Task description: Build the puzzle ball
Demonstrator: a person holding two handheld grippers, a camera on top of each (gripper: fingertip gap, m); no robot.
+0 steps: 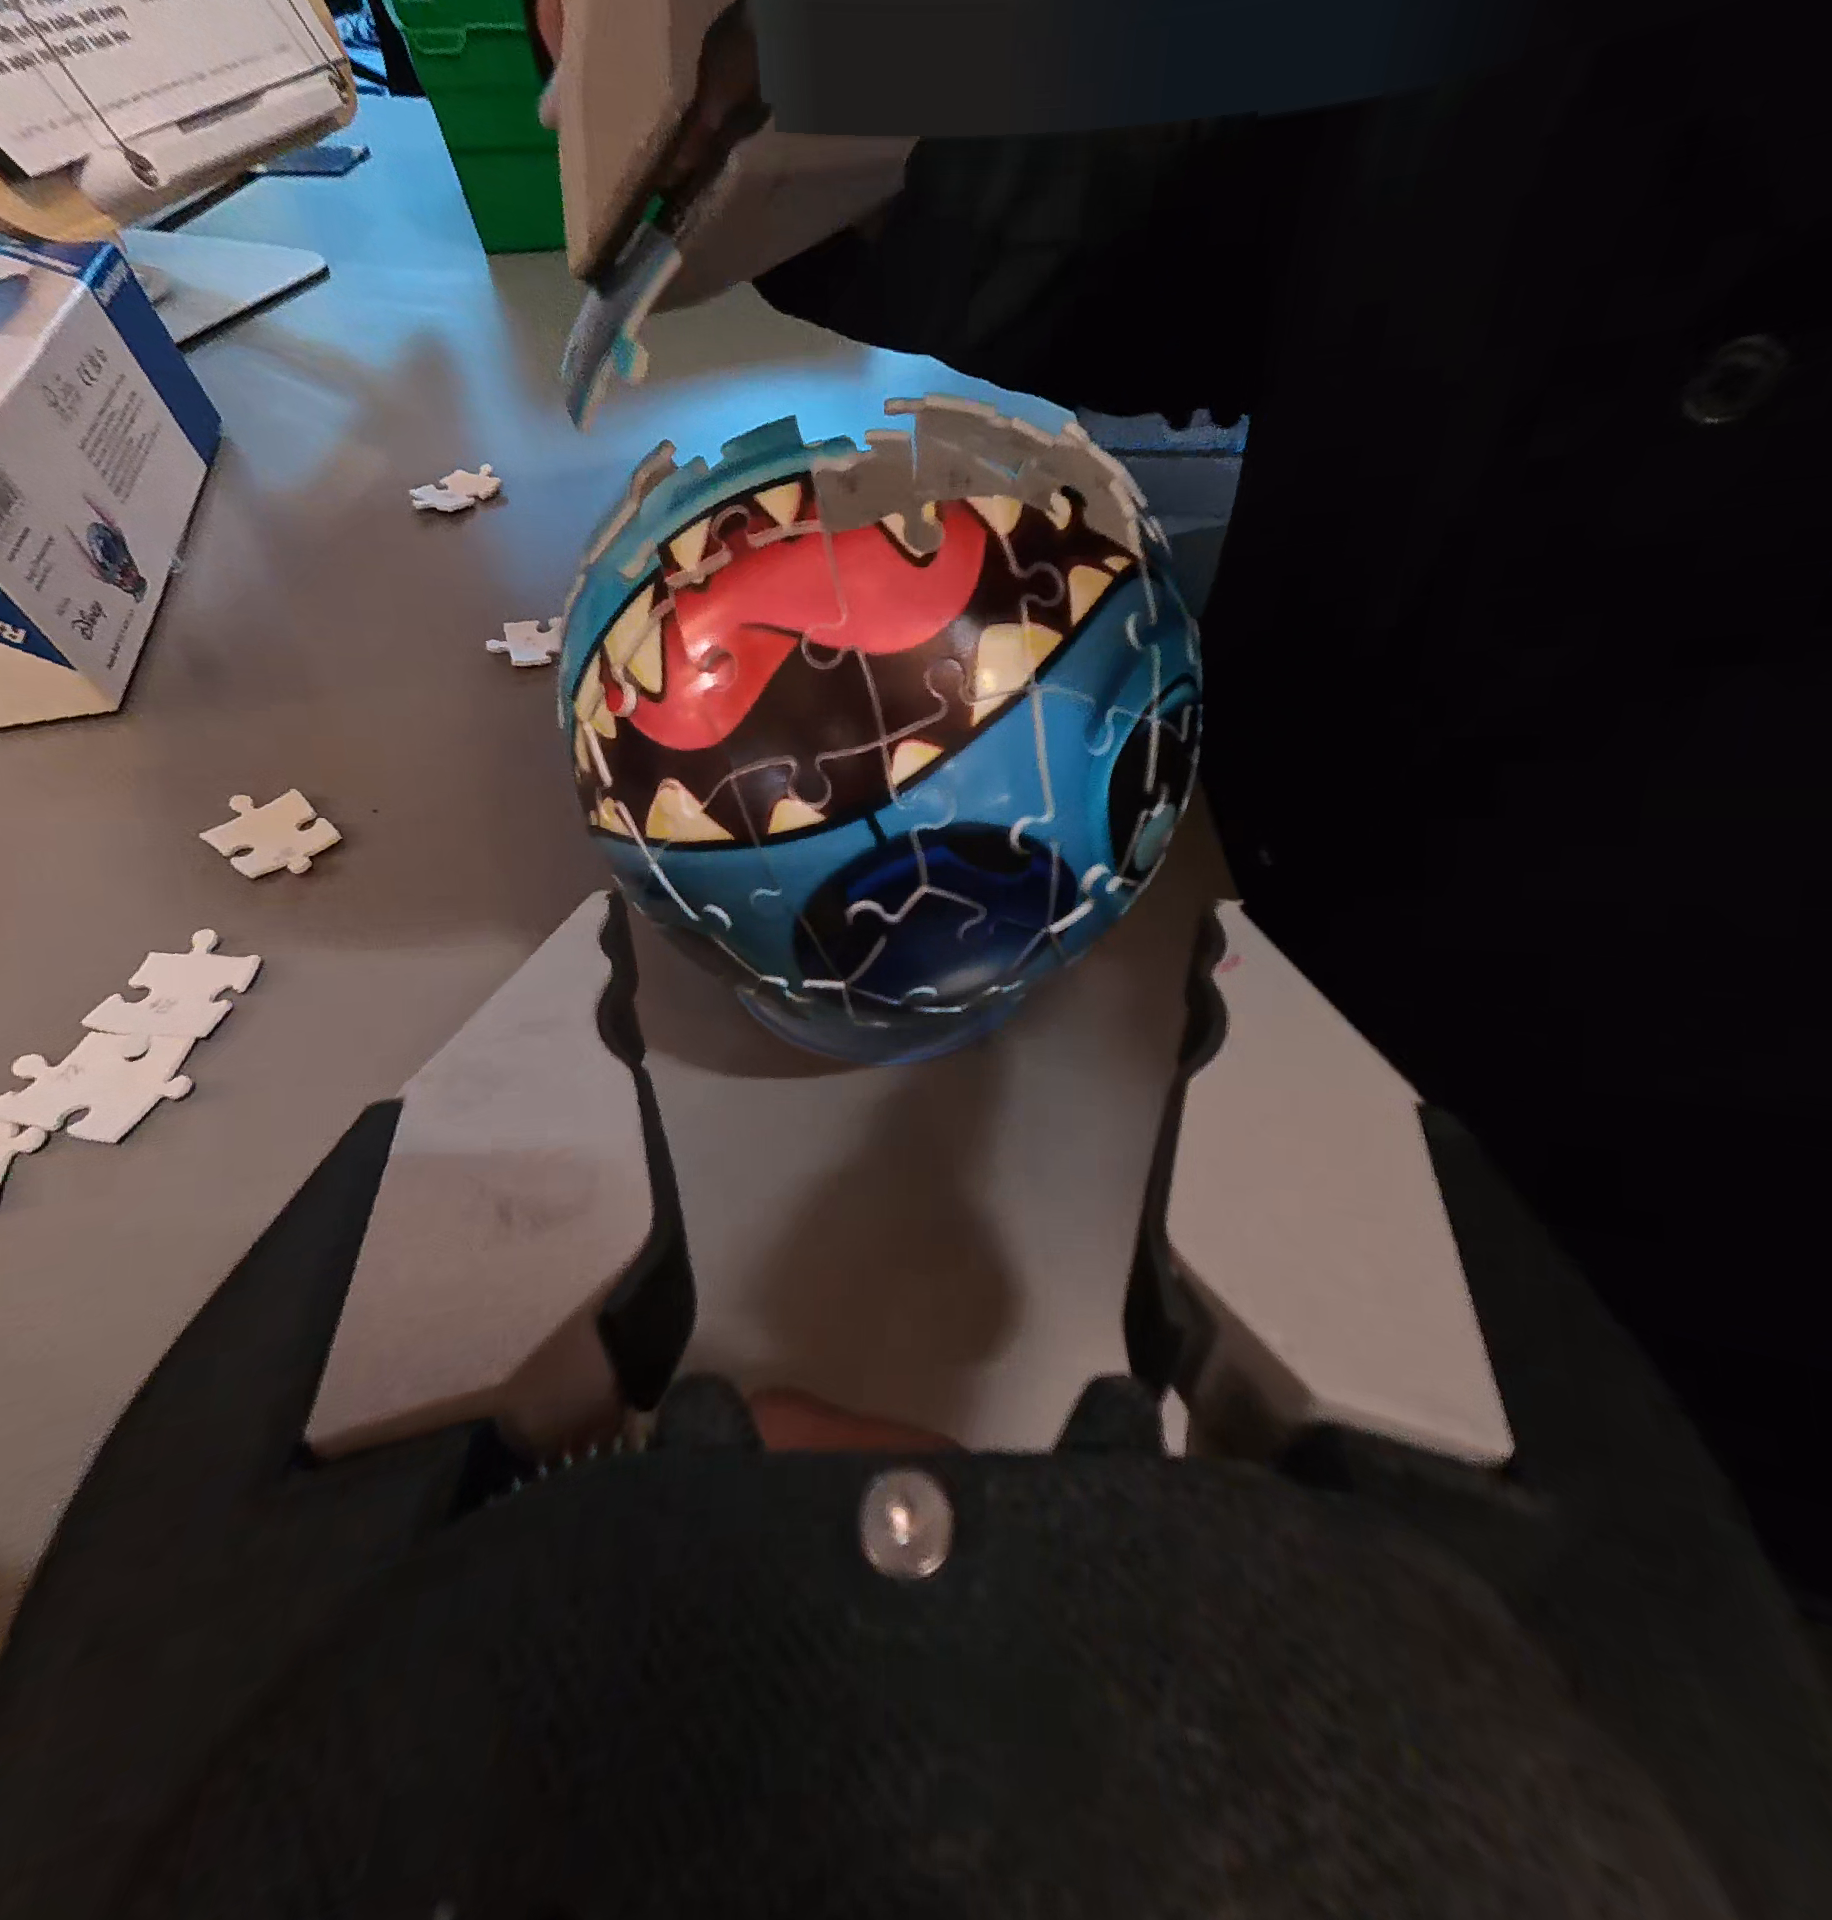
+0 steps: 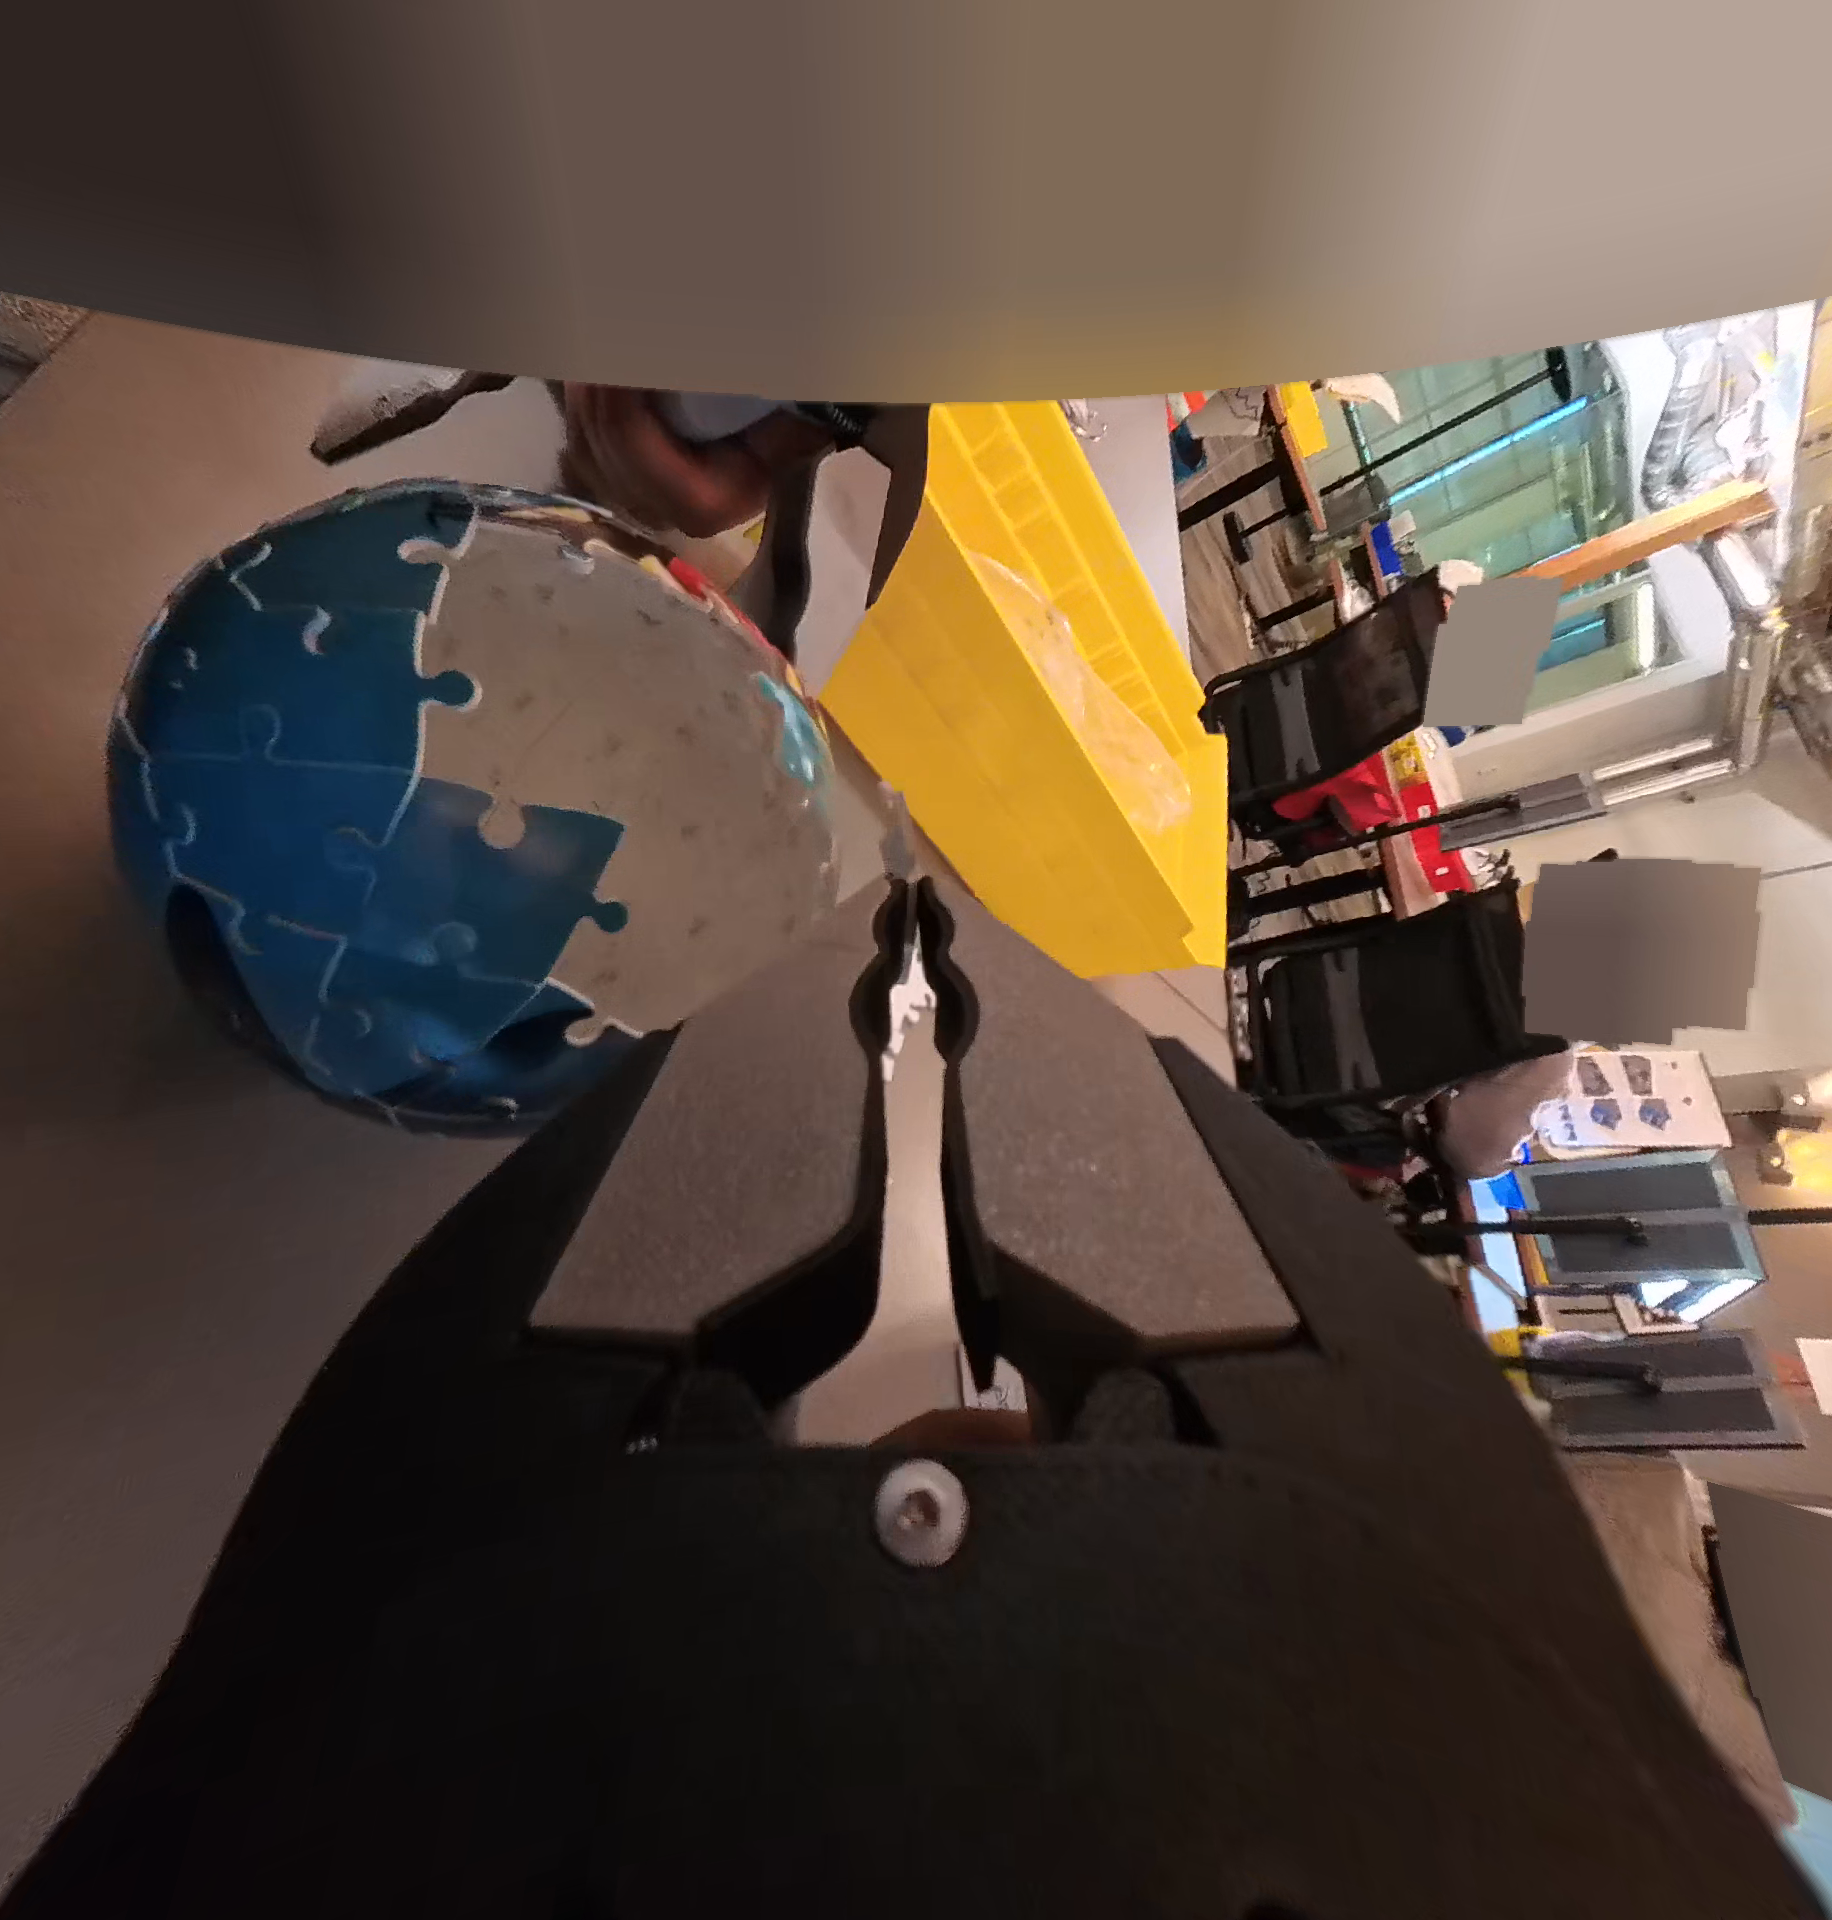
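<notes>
The puzzle ball (image 1: 881,727) is blue with a toothy red mouth. It sits on the grey table and has a gap at its top that shows the pale backs of pieces. In the right wrist view the ball (image 2: 424,810) shows a blue side and a large pale inside. My left gripper (image 1: 912,977) is open, with its tips on either side of the ball's near lower part; I cannot tell whether they touch it. My right gripper (image 2: 914,894) is shut on a blue puzzle piece (image 1: 611,343). It also shows in the left wrist view (image 1: 642,260), just above and left of the gap.
Several loose white pieces (image 1: 268,831) lie face down on the table at the left. The puzzle box (image 1: 70,499) and a sheet on a stand (image 1: 143,83) are at the far left, and a green crate (image 1: 476,114) behind. A yellow crate (image 2: 1026,727) lies beyond the ball. A person in dark clothing (image 1: 1514,520) is at the right. My hands' fingertips stand some 11 centimetres from each other.
</notes>
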